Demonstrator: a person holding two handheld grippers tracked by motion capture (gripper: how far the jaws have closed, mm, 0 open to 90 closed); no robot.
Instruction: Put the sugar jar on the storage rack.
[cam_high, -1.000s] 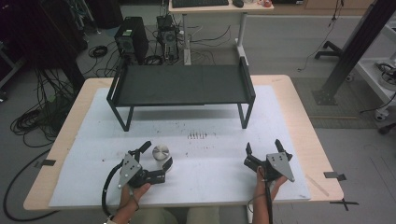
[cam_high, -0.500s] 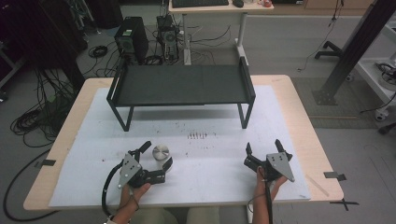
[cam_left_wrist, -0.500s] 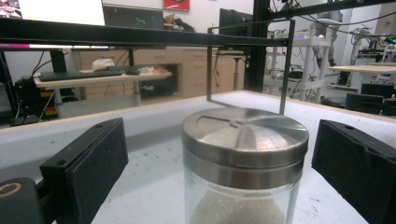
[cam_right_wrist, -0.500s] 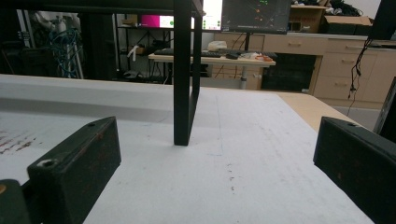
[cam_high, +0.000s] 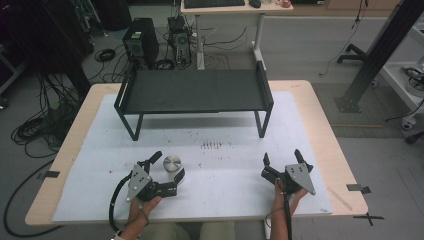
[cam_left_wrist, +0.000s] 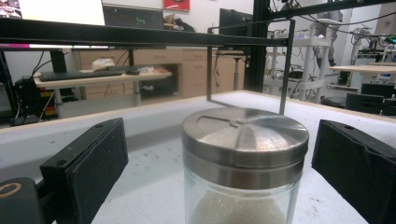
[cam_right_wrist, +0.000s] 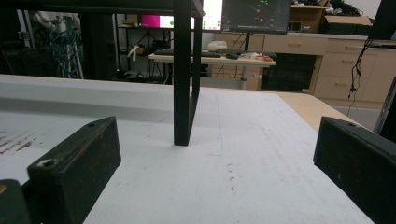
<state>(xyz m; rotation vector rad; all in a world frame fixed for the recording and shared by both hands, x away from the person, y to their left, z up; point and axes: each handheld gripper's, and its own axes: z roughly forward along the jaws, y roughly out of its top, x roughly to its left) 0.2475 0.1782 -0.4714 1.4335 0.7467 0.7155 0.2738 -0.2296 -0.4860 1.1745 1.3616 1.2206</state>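
A glass jar with a brushed steel lid (cam_high: 172, 163) (cam_left_wrist: 244, 154) stands upright on the white mat, holding pale powder. My left gripper (cam_high: 168, 166) (cam_left_wrist: 219, 182) is open, one jaw on each side of the jar, with a gap to each pad. My right gripper (cam_high: 281, 159) (cam_right_wrist: 219, 172) rests open near the table's front right, with nothing between its jaws; it faces a leg (cam_right_wrist: 183, 74) of the black rack.
A black metal rack (cam_high: 194, 91) stands across the back half of the table on four legs. A row of small dark marks (cam_high: 211, 146) lies on the white mat (cam_high: 225, 175) between the two grippers. Tape pieces (cam_high: 360, 188) sit at the table's front corners.
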